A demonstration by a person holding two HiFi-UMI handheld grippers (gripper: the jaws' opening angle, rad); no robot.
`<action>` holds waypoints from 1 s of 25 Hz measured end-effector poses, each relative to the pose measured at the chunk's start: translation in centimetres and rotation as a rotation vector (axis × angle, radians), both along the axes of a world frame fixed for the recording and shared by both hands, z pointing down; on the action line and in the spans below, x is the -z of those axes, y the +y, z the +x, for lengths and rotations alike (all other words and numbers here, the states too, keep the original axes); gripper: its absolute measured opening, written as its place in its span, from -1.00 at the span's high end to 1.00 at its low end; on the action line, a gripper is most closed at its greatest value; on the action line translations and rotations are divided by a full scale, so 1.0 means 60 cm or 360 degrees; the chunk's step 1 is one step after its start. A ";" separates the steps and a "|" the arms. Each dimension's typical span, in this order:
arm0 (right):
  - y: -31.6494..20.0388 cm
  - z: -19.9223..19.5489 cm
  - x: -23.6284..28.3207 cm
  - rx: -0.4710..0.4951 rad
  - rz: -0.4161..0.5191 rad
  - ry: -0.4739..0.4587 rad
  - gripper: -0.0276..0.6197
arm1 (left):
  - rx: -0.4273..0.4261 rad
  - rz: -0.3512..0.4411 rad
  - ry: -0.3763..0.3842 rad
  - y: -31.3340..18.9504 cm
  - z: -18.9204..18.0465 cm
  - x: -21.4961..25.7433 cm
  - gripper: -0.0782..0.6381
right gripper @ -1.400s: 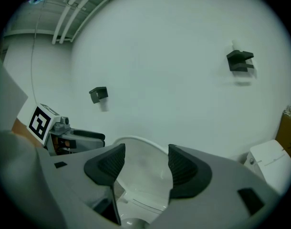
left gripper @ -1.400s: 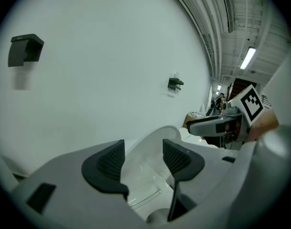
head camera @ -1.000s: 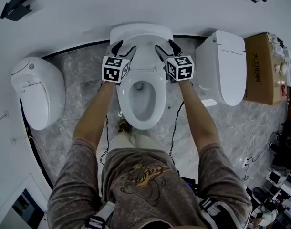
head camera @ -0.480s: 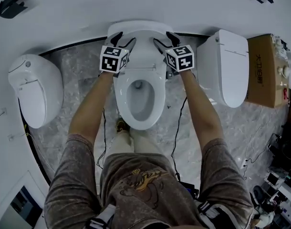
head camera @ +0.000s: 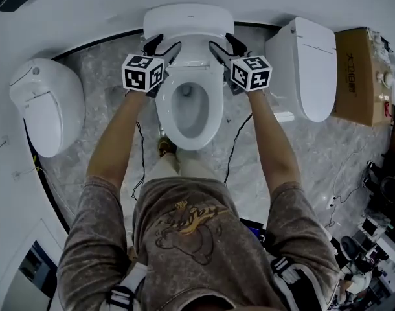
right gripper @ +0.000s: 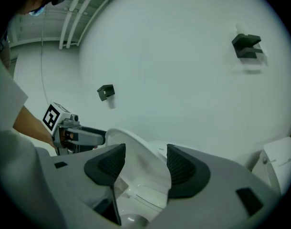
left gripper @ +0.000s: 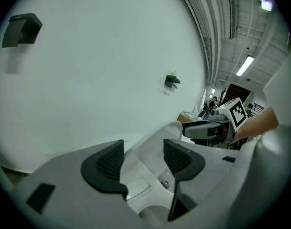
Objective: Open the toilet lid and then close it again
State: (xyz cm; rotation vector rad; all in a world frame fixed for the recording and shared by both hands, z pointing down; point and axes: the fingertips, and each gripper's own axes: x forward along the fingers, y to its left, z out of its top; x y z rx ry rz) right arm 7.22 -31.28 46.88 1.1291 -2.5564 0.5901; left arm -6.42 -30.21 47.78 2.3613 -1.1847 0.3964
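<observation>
From the head view, the toilet [head camera: 184, 138] stands at our 12 o'clock. Its lid [head camera: 194, 57] is raised and leans toward the wall, leaving the seat [head camera: 164, 112] and bowl bare. The left claw [head camera: 164, 49] sits at the lid's 9 o'clock edge and the right claw [head camera: 226, 47] at its 3 o'clock edge. Two more toilets flank this one, at 9 and 3 o'clock.

In the left gripper view, the left claw [left gripper: 143, 159] is spread wide. The lid's curved rim [left gripper: 171, 128] rises between the jaws but is not pinched. We cannot tell whether either pad touches it. The other claw shows at 3 o'clock.

In the right gripper view, the right claw [right gripper: 140, 163] is likewise spread. The lid [right gripper: 131, 144] stands in the gap, nearer the left-hand pad.

We judge the lid is only bracketed, not clamped. If one claw leads the other on the way down, the rim could slide out of the gap. The lid would then drop onto the seat with a slam. Uneven pushing could also twist it on its hinge.
</observation>
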 end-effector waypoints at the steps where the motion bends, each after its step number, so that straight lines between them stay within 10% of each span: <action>1: 0.016 0.001 0.003 -0.0010 -0.0009 -0.0009 0.07 | -0.0001 -0.0006 0.0018 0.016 0.000 0.003 0.08; 14: 0.229 0.017 -0.002 -0.0085 -0.0075 -0.0025 0.06 | -0.0196 -0.0108 0.0152 0.221 0.021 -0.008 0.08; 25: 0.428 0.045 -0.076 0.0089 -0.0123 0.0105 0.06 | -0.0445 -0.0163 -0.0043 0.413 0.058 -0.079 0.04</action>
